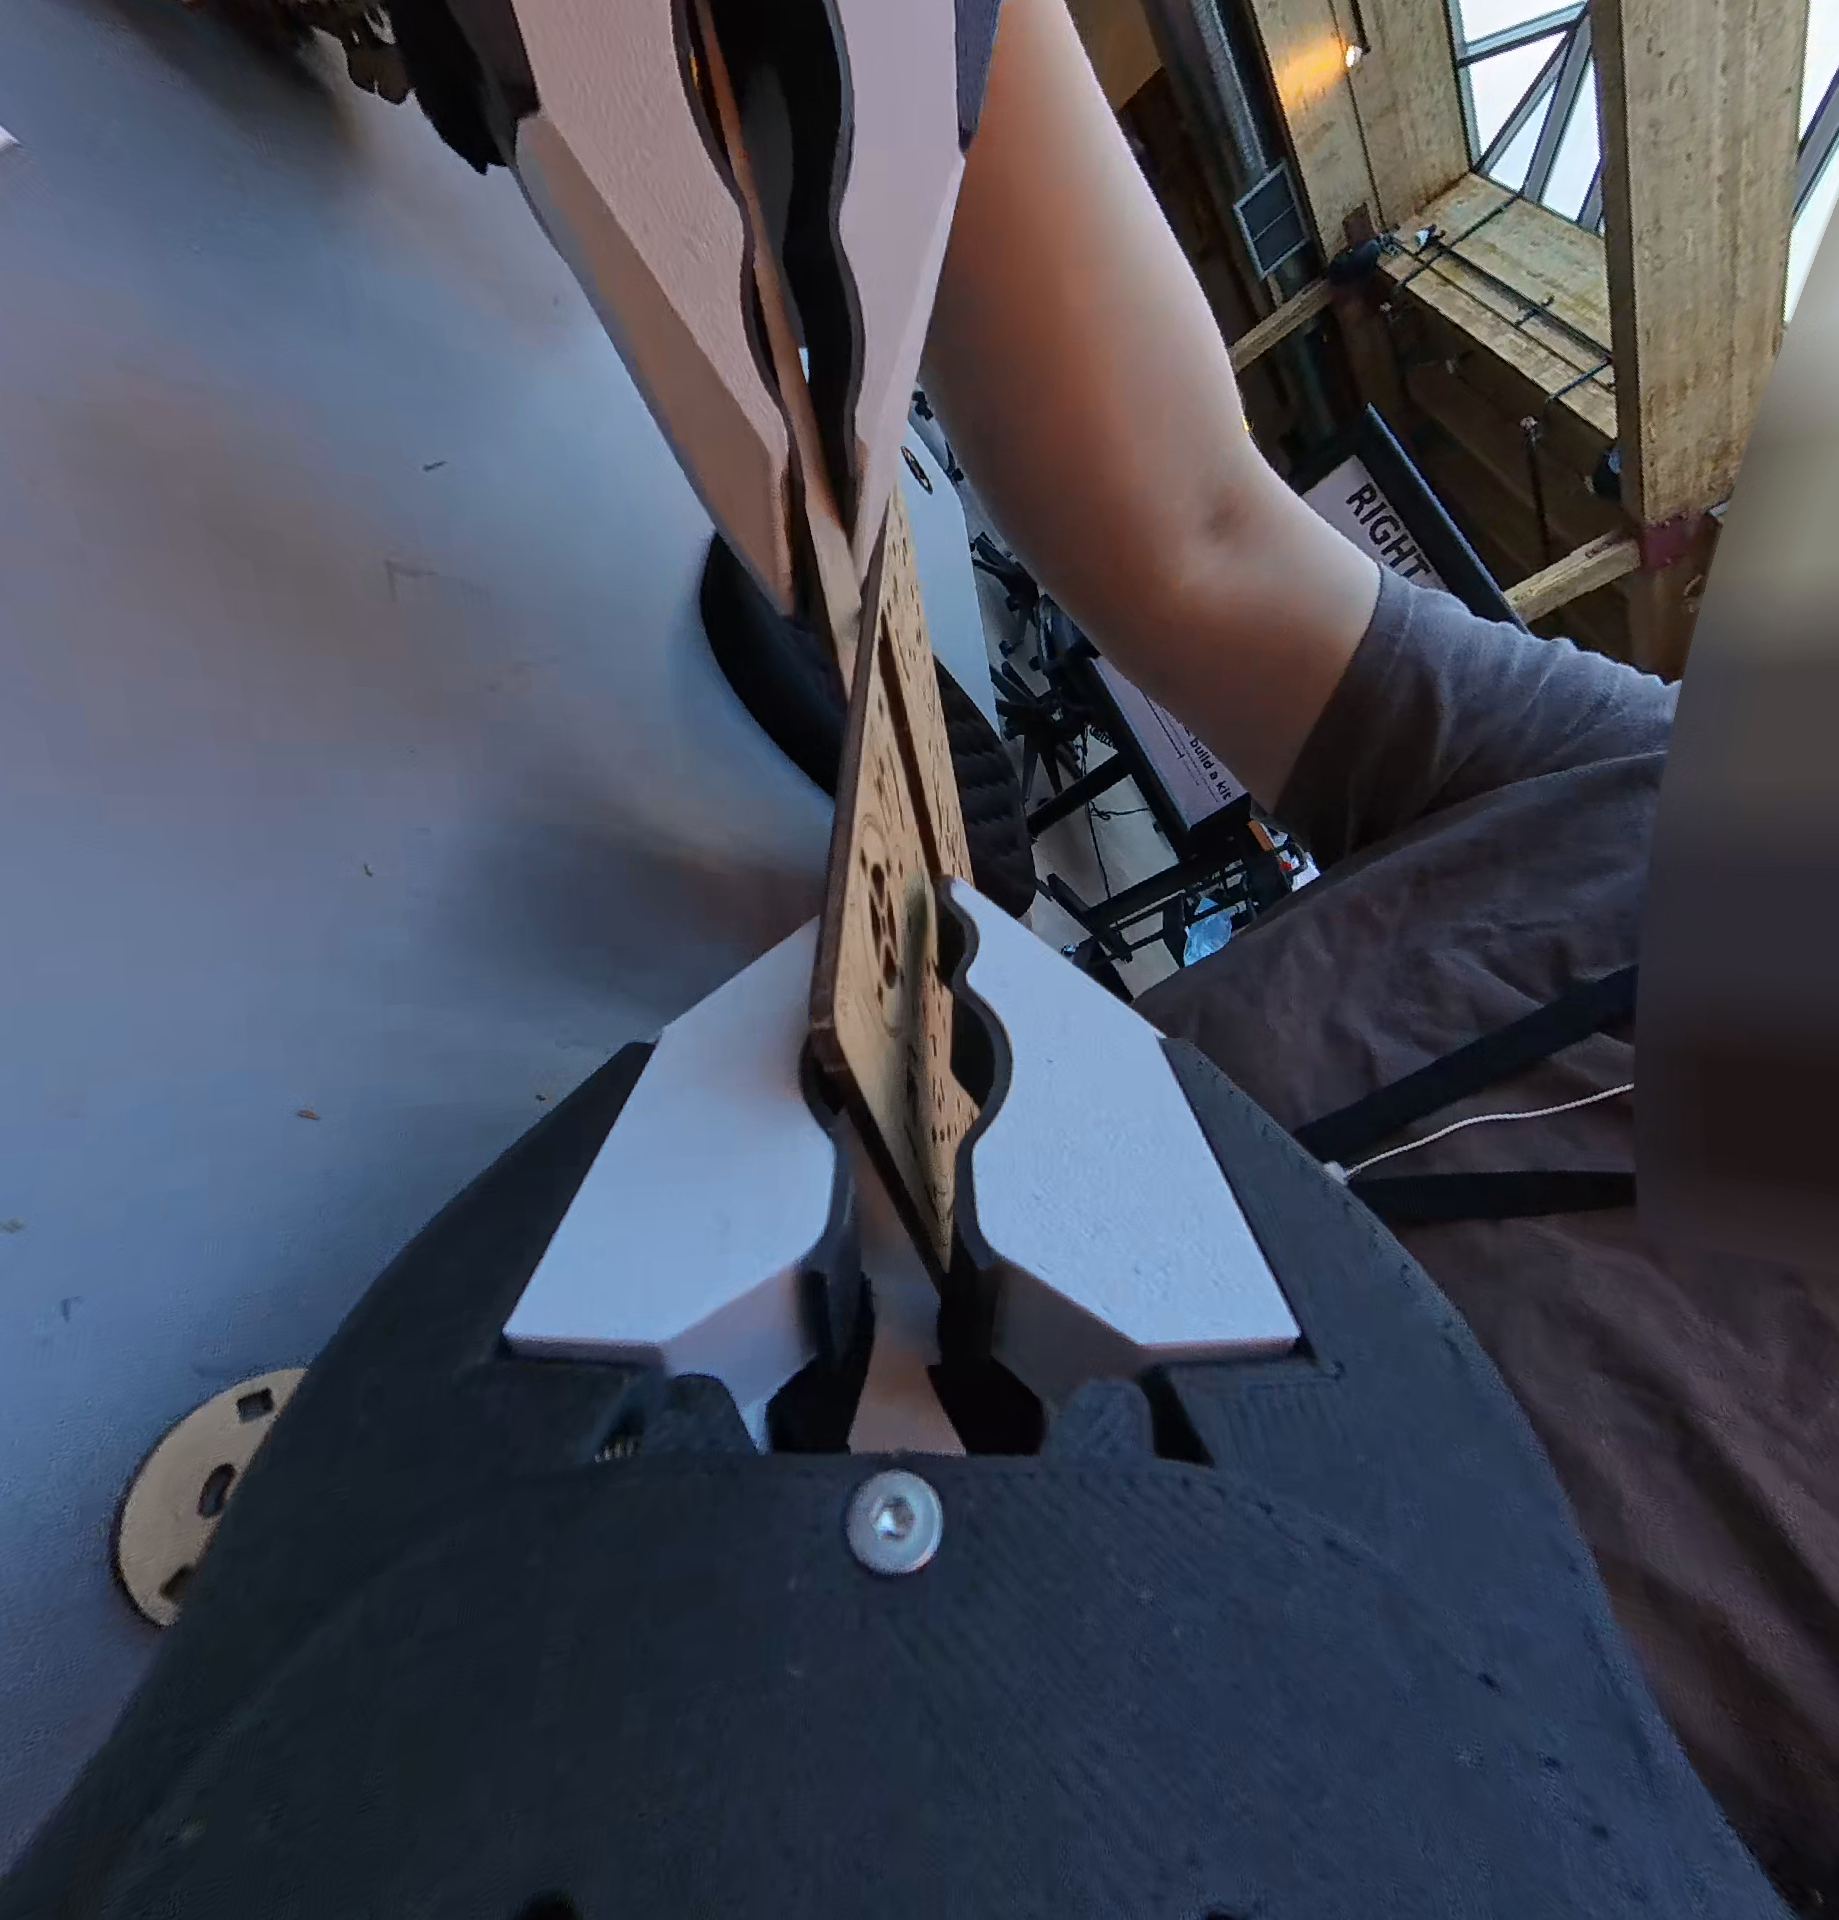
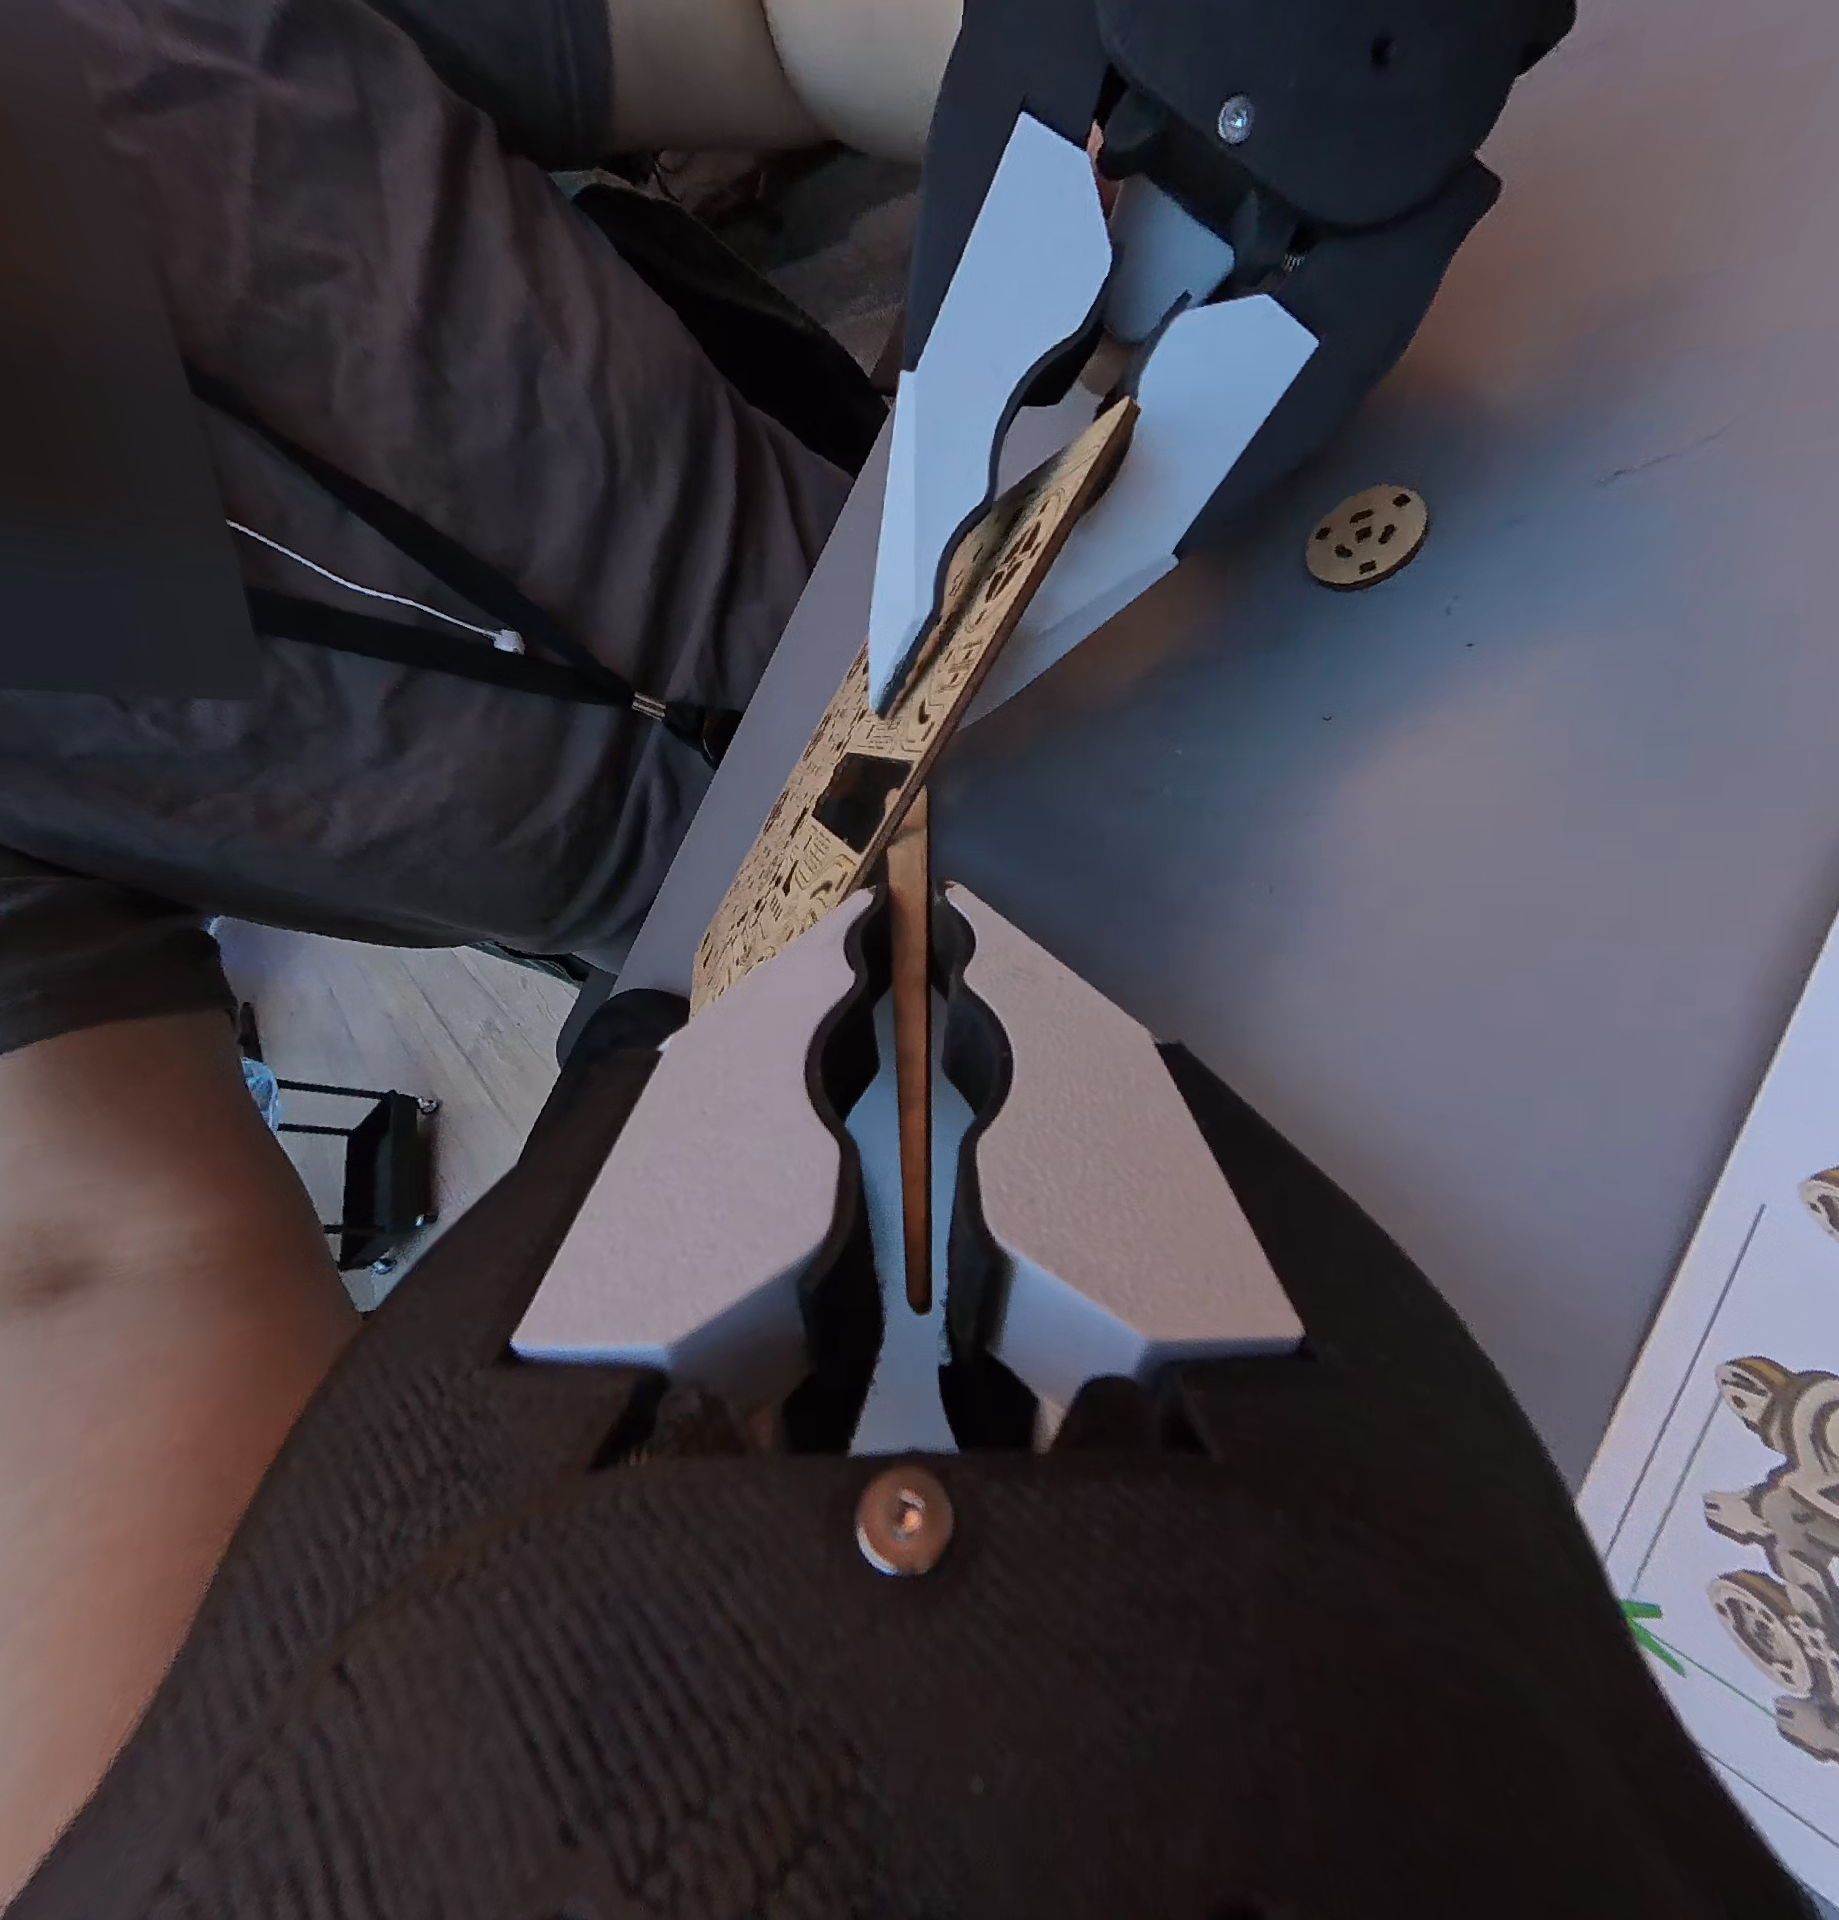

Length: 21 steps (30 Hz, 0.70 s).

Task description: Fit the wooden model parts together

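My left gripper (image 1: 894, 935) is shut on an engraved wooden plate (image 1: 899, 790) and holds it above the grey table (image 1: 271, 623). My right gripper (image 2: 910, 904) is shut on a thin wooden strip (image 2: 912, 1091), seen edge-on. The two grippers face each other tip to tip. In the right wrist view the plate (image 2: 956, 582) shows a rectangular slot (image 2: 858, 805), and the strip's end meets the plate right beside that slot. I cannot tell whether the strip is inside it. The right gripper (image 1: 832, 551) comes down from the top of the left wrist view.
A round wooden disc (image 2: 1367, 540) with cut-outs lies flat on the table, also showing in the left wrist view (image 1: 198, 1496). A white instruction sheet (image 2: 1777, 1455) with pictures lies at the right. The person's arm (image 1: 1154, 468) and dark-clothed body (image 2: 375, 520) are close by at the table edge. About 5 centimeters separates my left fingertips from my right.
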Motion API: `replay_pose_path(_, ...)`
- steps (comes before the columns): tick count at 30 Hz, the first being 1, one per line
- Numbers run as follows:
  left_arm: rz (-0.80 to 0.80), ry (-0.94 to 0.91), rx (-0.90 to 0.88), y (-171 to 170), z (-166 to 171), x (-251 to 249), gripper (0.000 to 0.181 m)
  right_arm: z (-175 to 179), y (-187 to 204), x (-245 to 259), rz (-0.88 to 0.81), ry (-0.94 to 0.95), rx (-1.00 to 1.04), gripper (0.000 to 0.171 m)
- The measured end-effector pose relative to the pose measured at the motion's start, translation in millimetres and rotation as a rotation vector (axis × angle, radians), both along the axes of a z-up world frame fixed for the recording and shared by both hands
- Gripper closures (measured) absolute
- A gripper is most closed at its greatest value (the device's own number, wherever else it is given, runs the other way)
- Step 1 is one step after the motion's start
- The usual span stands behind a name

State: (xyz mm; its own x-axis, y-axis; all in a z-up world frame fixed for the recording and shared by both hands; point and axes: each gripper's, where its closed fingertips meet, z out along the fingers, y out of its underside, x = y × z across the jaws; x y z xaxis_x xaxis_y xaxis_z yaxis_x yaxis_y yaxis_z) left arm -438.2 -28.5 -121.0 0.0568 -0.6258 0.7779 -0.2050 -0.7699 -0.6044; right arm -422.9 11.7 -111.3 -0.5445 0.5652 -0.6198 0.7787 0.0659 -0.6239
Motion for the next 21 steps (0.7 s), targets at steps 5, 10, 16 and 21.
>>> replay_pose_path(5,-0.01,-0.045,-0.005,1.1,6.2,2.1,0.181,-5.9,15.2,-7.4,-0.047,-0.036,0.143,0.167)
replay_pose_path(10,0.044,-0.031,-0.009,9.3,3.6,-7.9,0.179,32.1,57.8,-25.1,-0.256,0.021,0.463,0.167)
replay_pose_path(16,0.041,0.007,-0.018,10.9,1.5,-18.5,0.178,75.0,15.6,-23.8,-0.487,0.161,0.705,0.167)
replay_pose_path(21,0.047,0.014,-0.009,13.1,3.0,-23.7,0.179,47.0,-31.9,-16.1,-0.686,0.096,0.7,0.167)
